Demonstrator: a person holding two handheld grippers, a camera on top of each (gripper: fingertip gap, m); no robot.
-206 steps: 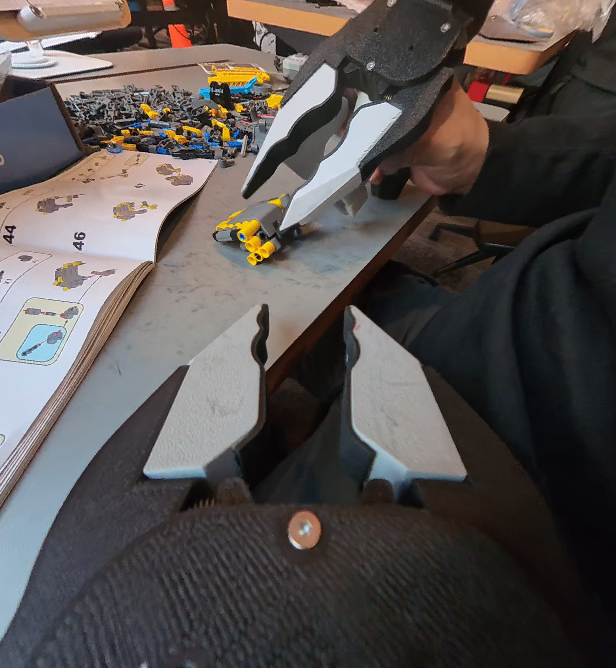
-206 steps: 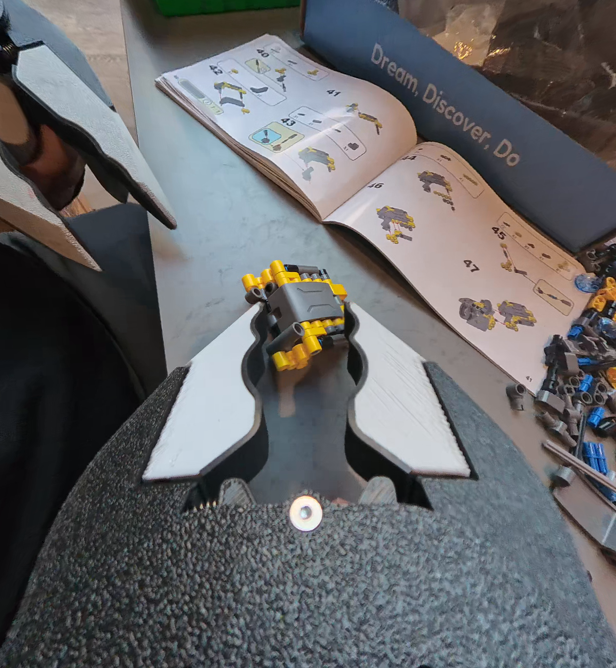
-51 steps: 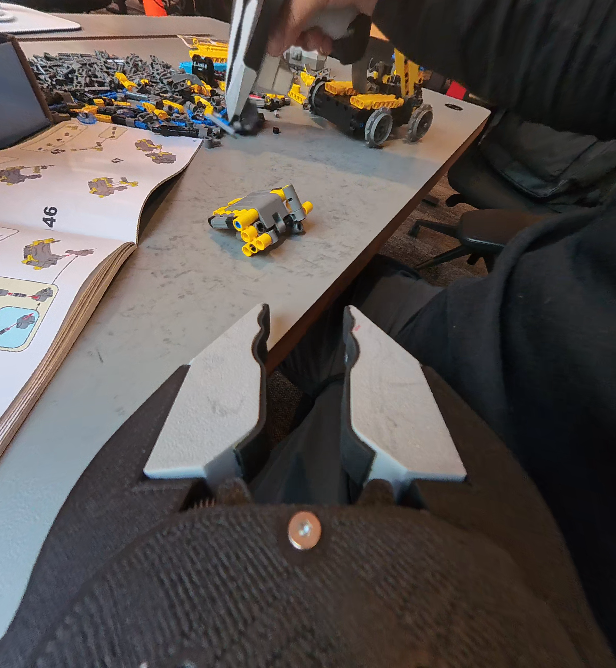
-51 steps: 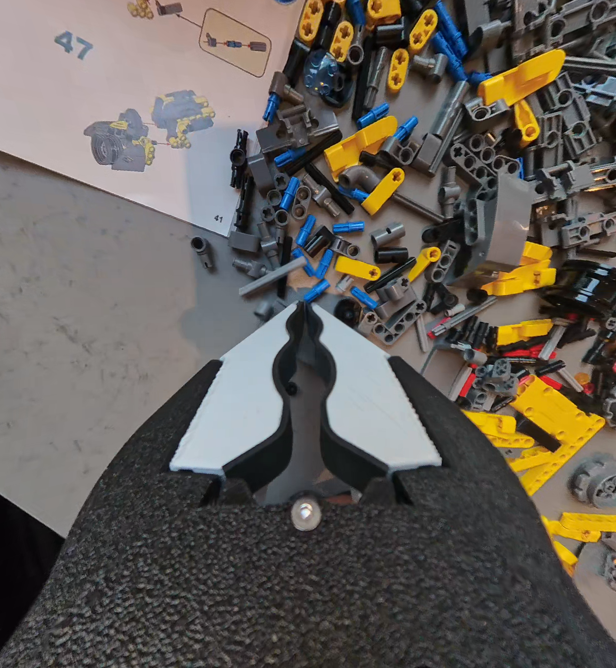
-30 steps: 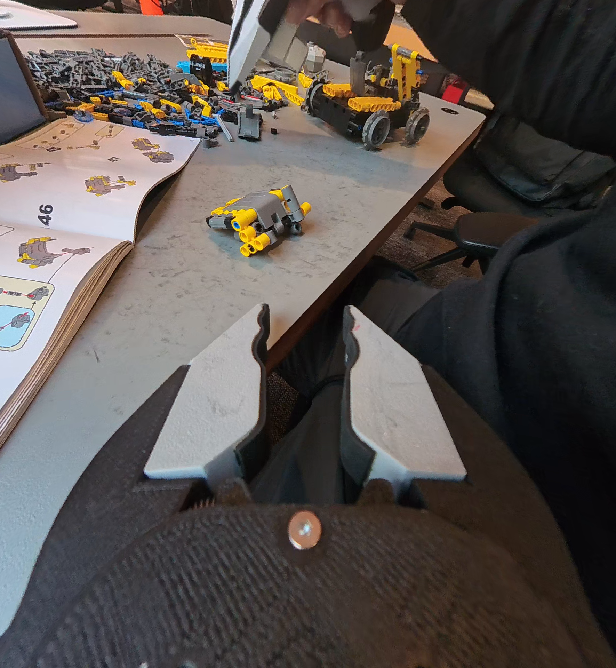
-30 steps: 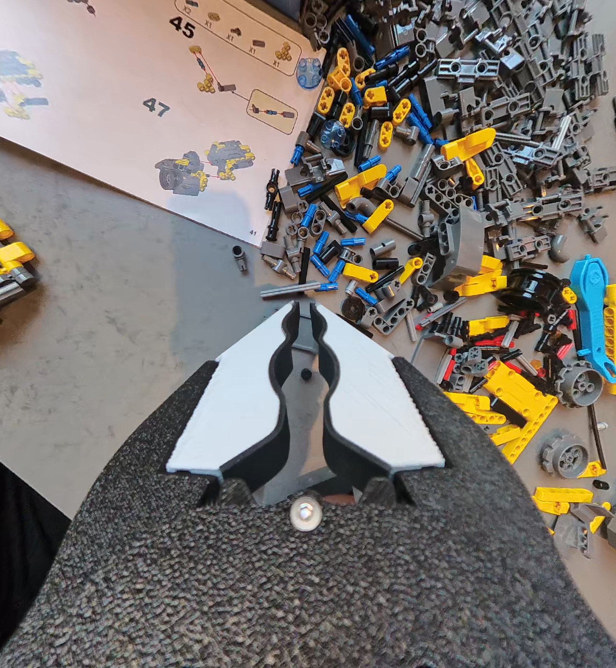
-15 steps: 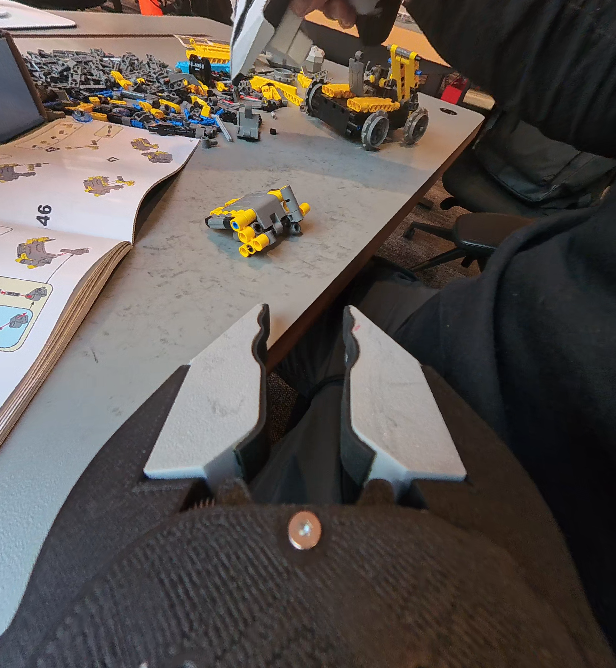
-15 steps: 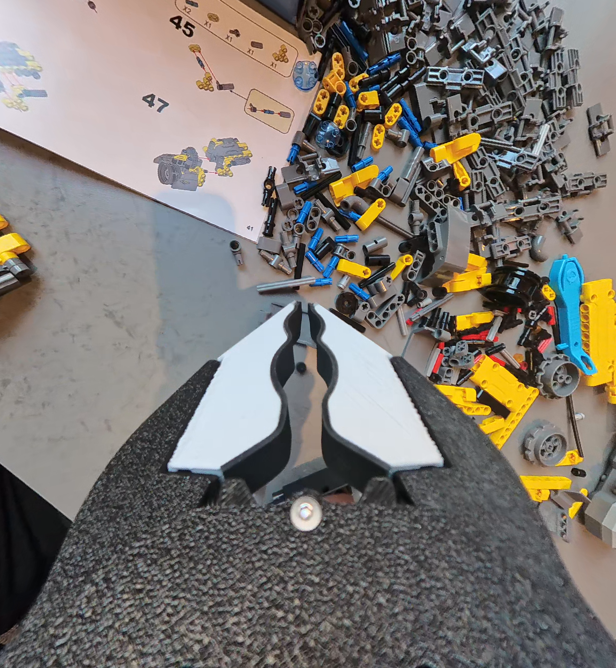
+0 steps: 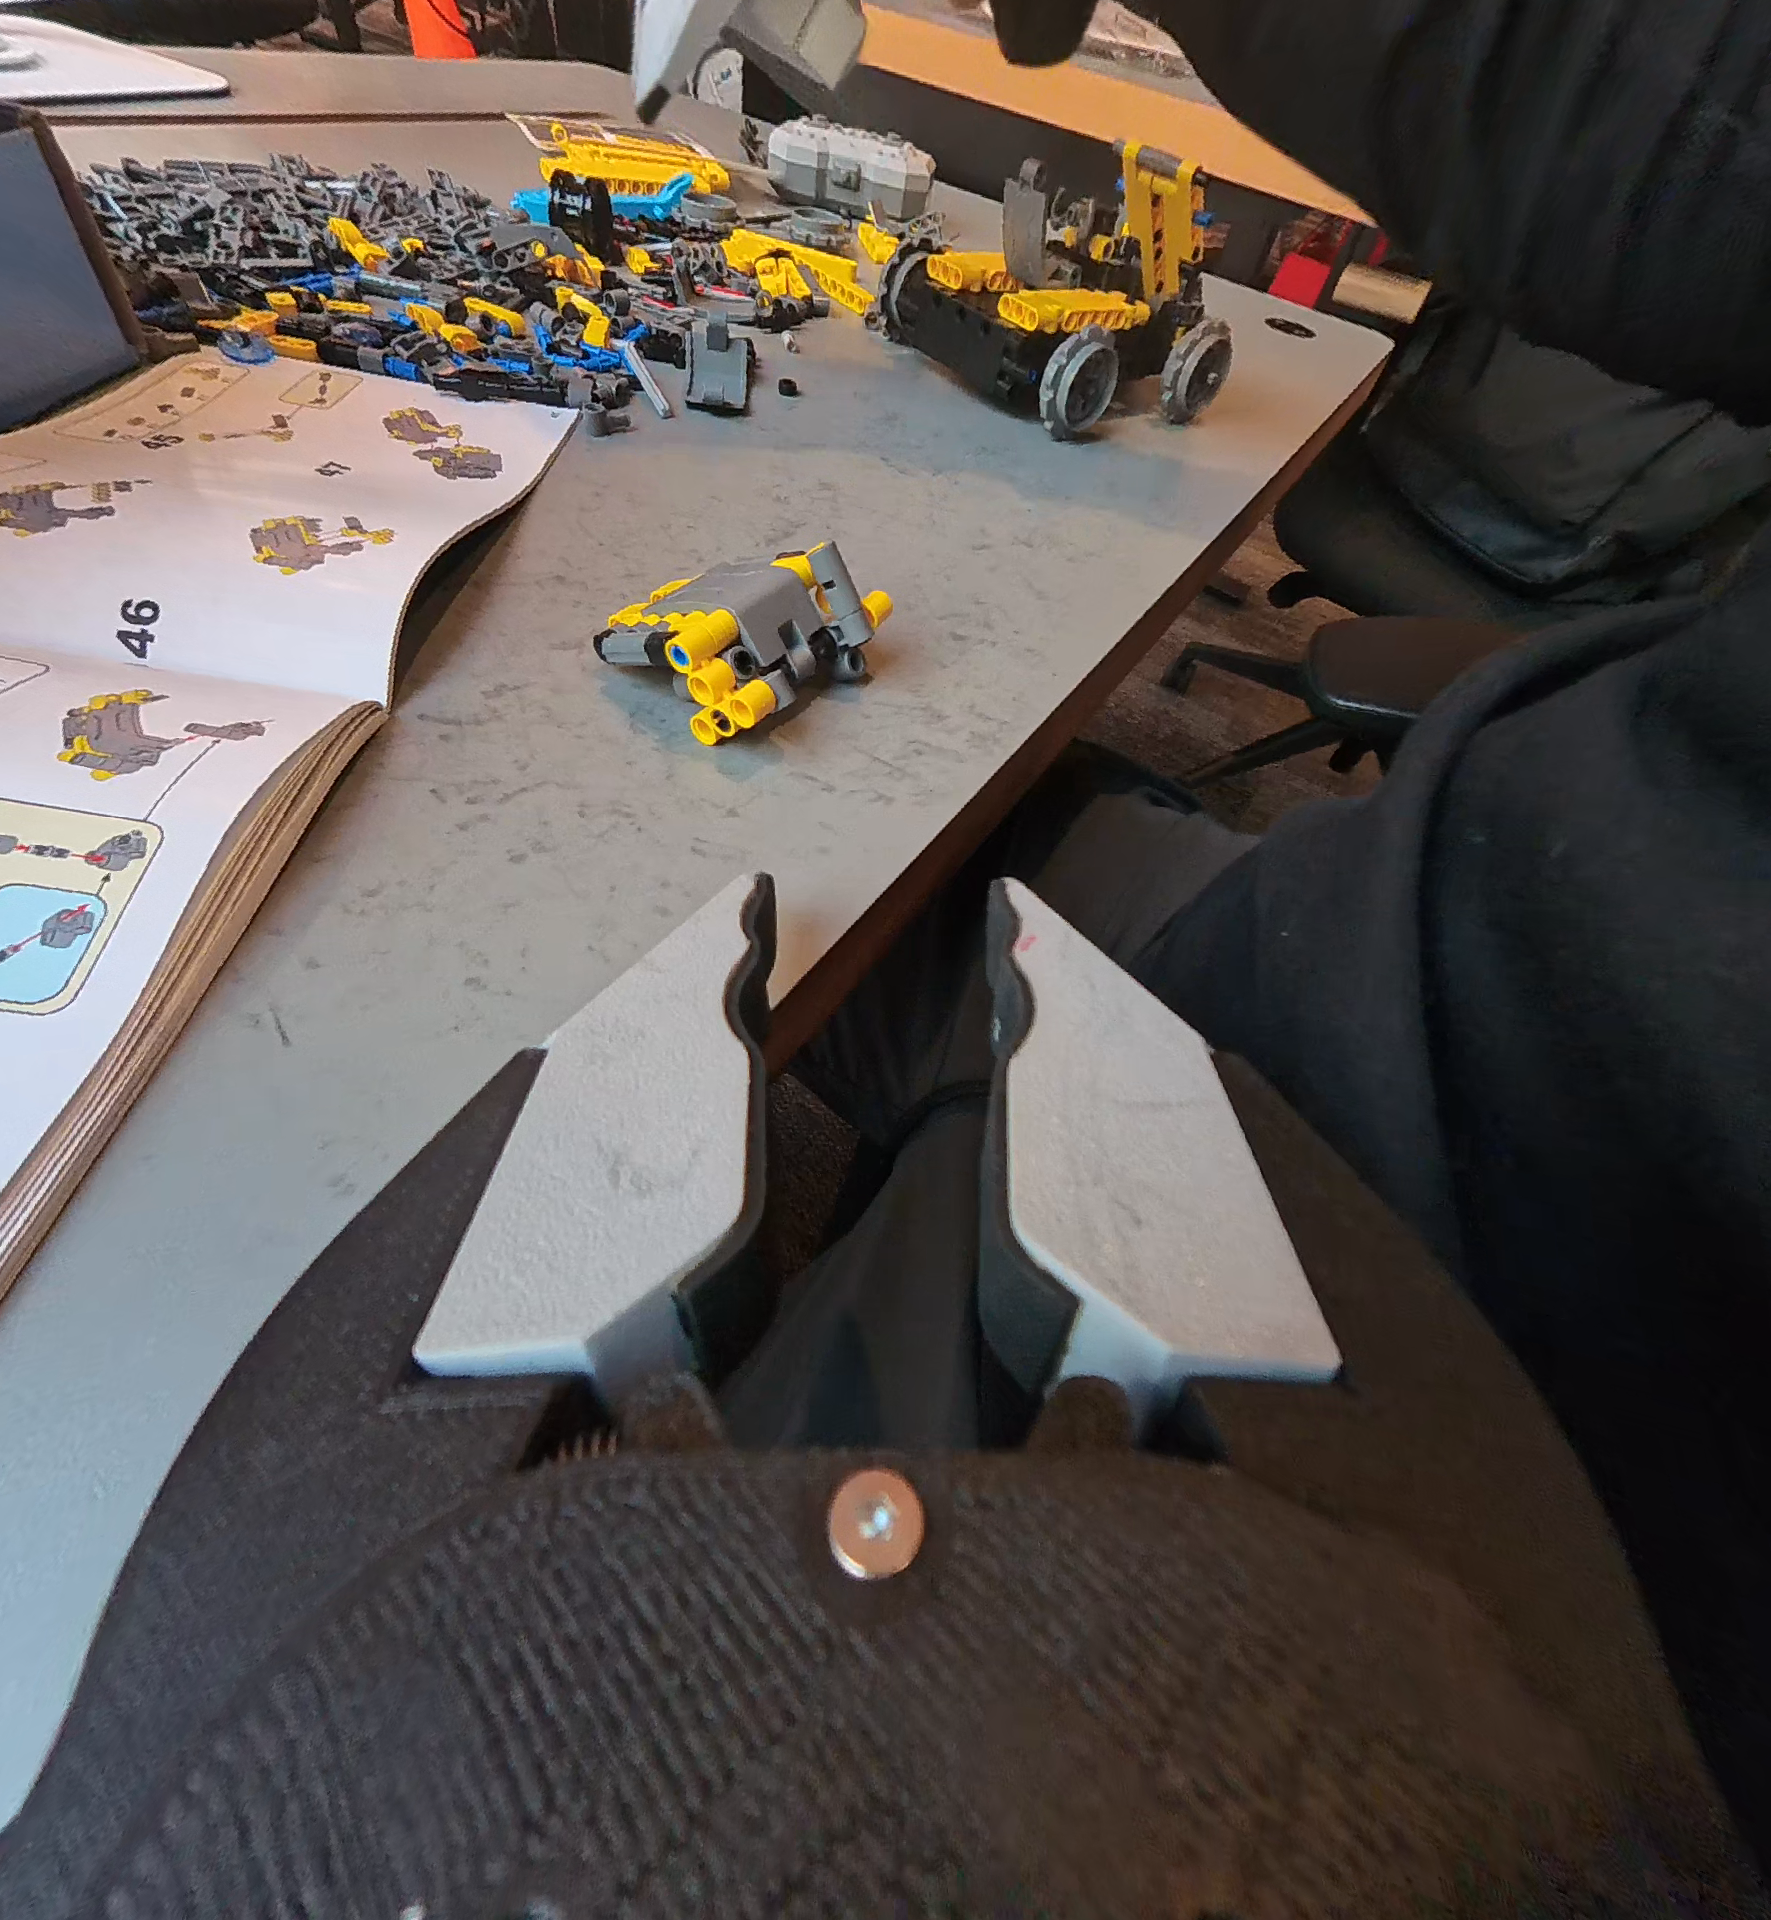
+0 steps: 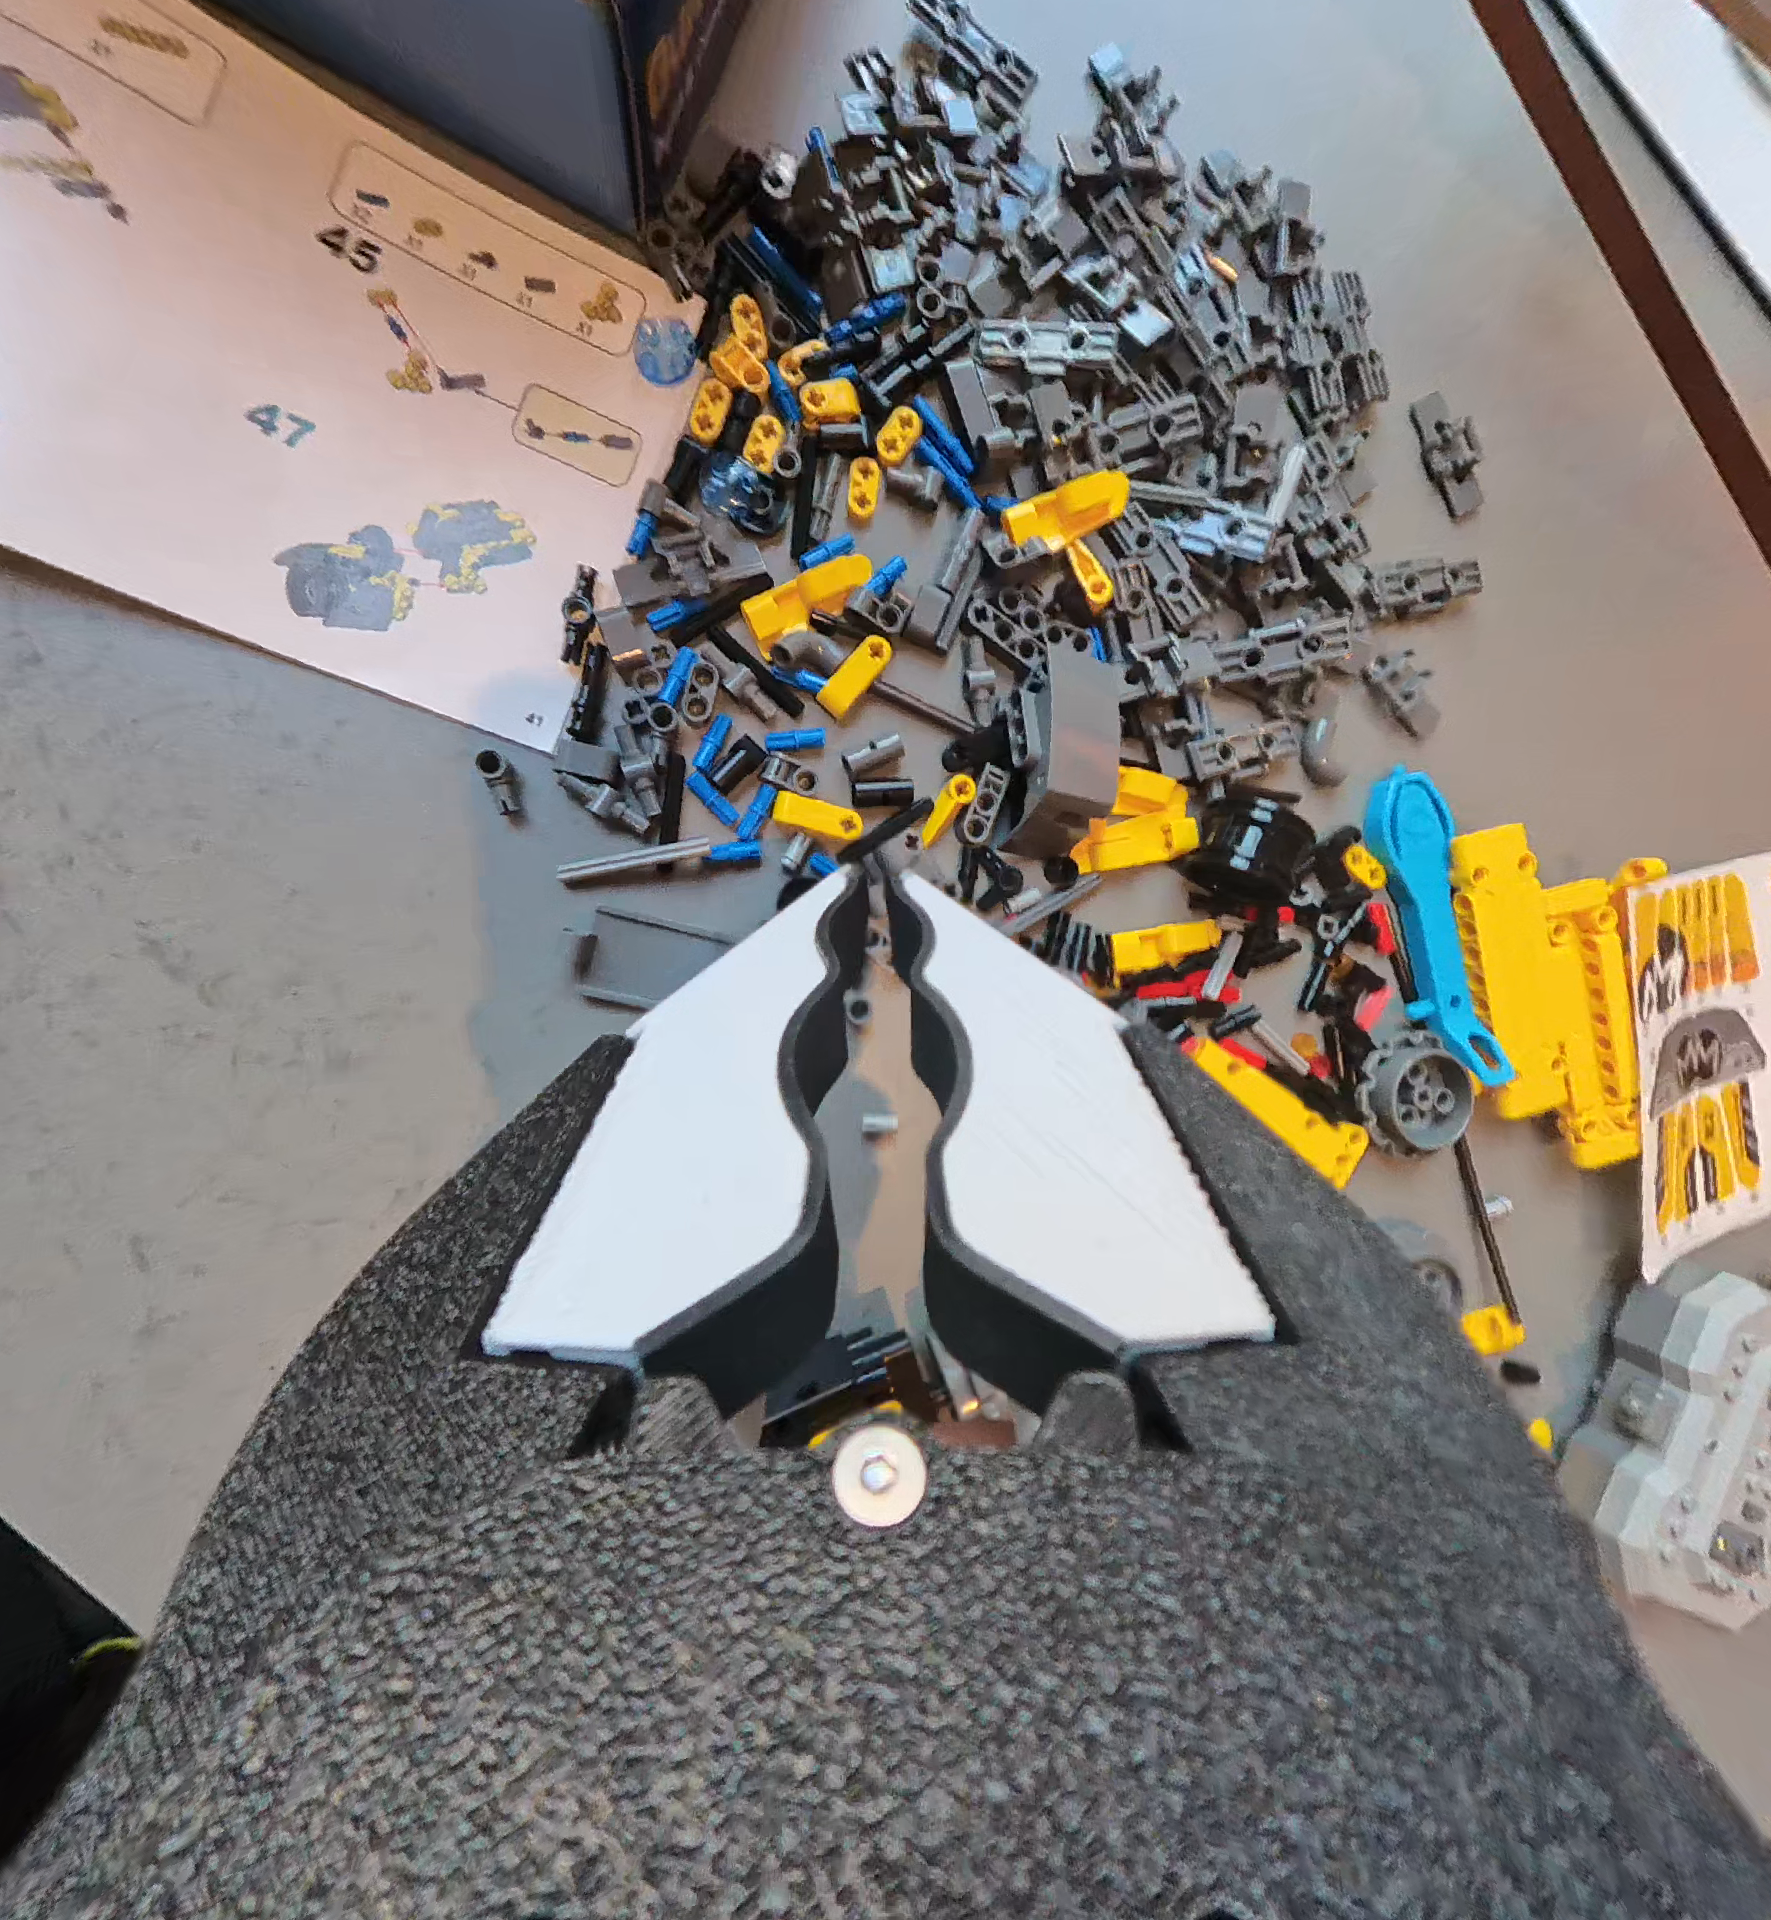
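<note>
**Black pin pinched above the parts pile**

Black pin (image 10: 886, 831) sits crosswise at your right gripper (image 10: 876, 878) tips, jaws nearly closed on it, lifted above the pile (image 10: 1068, 468). Your left gripper (image 9: 876, 925) idles at the table (image 9: 507, 883) edge, jaws apart, empty; subassembly (image 9: 746, 639) beyond.

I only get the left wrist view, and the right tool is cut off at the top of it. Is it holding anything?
Observer: The right tool has its tips nearly shut and seems to pinch a thin black piece.
Operator: Where over the table is it?
Observer: Over the near edge of the loose parts pile, beside a flat grey panel.
Operator: Anything right under it?
Observer: A small grey pin lies on the table, seen between its fingers.
</note>
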